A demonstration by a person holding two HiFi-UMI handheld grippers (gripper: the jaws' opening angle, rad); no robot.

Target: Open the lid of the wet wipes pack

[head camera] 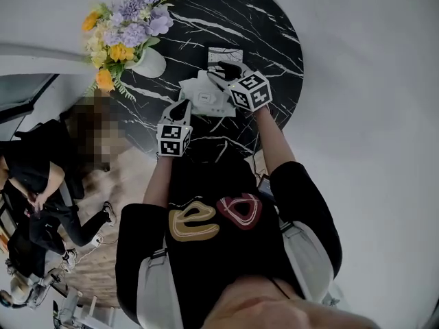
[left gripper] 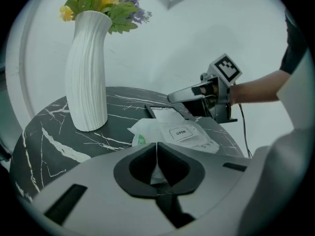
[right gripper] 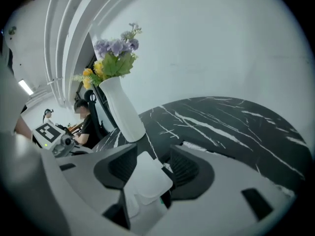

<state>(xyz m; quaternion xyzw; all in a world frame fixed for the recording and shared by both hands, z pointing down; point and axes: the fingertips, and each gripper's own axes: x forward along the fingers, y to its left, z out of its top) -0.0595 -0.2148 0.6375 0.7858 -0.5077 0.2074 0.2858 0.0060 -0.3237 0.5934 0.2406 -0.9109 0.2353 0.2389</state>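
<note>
**Wet wipes pack held at one end, a white flap between open jaws at the other**

The wet wipes pack (head camera: 202,99) is seen lying near the middle of a round black worktop (head camera: 274,40) veined with white. It is crumpled at its edges, and a small label (left gripper: 180,132) printed "OPEN" is seen flat on its top face.

The left gripper (head camera: 182,105) is set at the near end of the pack. In the left gripper view its jaws are brought together at the tips, and a thin white fold of the pack's edge is pinched between them, so the pack is gripped there.

The right gripper (head camera: 221,74) is held over the far end of the pack. In the right gripper view its jaws are parted, and a smooth white flap (right gripper: 147,177) with rounded corners is seen between them, with a gap on each side, so nothing is clamped. Whether this flap is the lid itself cannot be told for certain.

A ribbed white vase (head camera: 151,64) is placed upright on the worktop, to the left of the pack and apart from it, and is filled with yellow and purple flowers (head camera: 127,26). A flat white sheet (head camera: 225,55) with a dark edge is laid just beyond the pack. A person (head camera: 34,177) in dark clothes is seen beside the worktop, at the left of the head view.
</note>
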